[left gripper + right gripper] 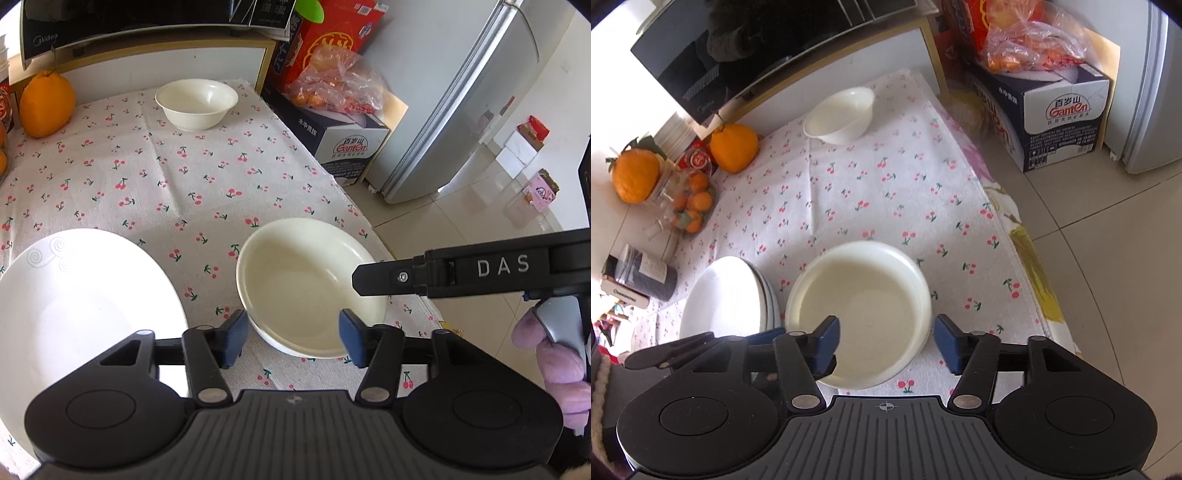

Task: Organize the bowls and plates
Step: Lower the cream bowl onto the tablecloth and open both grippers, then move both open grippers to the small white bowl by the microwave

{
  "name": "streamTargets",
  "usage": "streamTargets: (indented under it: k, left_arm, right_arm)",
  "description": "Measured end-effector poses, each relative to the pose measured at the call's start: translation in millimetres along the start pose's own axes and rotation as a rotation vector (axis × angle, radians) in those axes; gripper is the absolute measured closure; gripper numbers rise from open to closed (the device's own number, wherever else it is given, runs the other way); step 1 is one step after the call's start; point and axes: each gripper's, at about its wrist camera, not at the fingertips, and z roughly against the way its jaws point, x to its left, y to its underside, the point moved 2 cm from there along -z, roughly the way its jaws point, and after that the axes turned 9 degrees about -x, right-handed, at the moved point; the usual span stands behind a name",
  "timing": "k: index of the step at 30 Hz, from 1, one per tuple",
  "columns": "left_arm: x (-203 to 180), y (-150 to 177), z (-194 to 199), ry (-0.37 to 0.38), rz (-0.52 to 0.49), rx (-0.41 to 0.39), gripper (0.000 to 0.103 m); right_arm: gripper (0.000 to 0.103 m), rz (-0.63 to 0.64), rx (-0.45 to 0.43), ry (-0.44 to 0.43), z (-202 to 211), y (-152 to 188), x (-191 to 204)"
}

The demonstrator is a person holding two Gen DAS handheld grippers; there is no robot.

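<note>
A wide cream bowl point(310, 280) point(860, 310) sits on the cherry-print cloth near the table's right edge. My left gripper point(293, 334) hovers open at its near rim, one pad outside the rim and one above the inside, pressing nothing. My right gripper point(886, 345) is open the same way over that bowl; its finger point(373, 278) reaches over the bowl's right rim. A stack of white plates point(74, 306) point(727, 302) lies just left of the bowl. A smaller cream bowl point(195, 103) point(842, 114) stands at the far end of the cloth.
Large oranges point(46, 103) point(733, 151) and a tub of small fruit point(692, 203) sit far left under a black appliance point(110, 29). A dark can point(646, 277) lies left. Cardboard boxes point(343, 147) point(1056, 118) and a fridge point(461, 110) stand on the floor beyond the table's right edge.
</note>
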Motion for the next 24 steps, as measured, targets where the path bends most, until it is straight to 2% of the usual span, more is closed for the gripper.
streamTargets:
  k: [4,8,13,16,20,24]
  left_arm:
    - [-0.4,-3.2,4.8,-0.012,-0.016,-0.029,0.035]
    - [0.6,-5.9,5.8,-0.01,-0.011,-0.041,0.028]
    - [1.2,-13.6,8.5,-0.027,-0.002,-0.071,0.018]
    - [2.8,-19.7,10.0,-0.057,-0.007,-0.091,0.014]
    - [10.9,-30.1,12.4,-0.076,0.014,-0.108,0.01]
    - [21.0,-45.8,15.3,-0.111,0.027,-0.136,0.006]
  right_arm:
    - [0.044,-0.022,0.001,0.003,-0.9,-2.8,-4.2]
    - [0.029,-0.034,-0.017,0.004,0.7,-6.0,-7.0]
    - [0.025,-0.051,-0.025,-0.019,1.9,-14.7,-9.0]
    - [0.024,-0.068,-0.033,-0.032,3.7,-23.4,-8.1]
    - [0.017,-0.115,-0.048,-0.056,6.2,-35.0,-7.0]
    - [0.017,-0.158,-0.021,-0.058,-1.9,-47.7,-3.0]
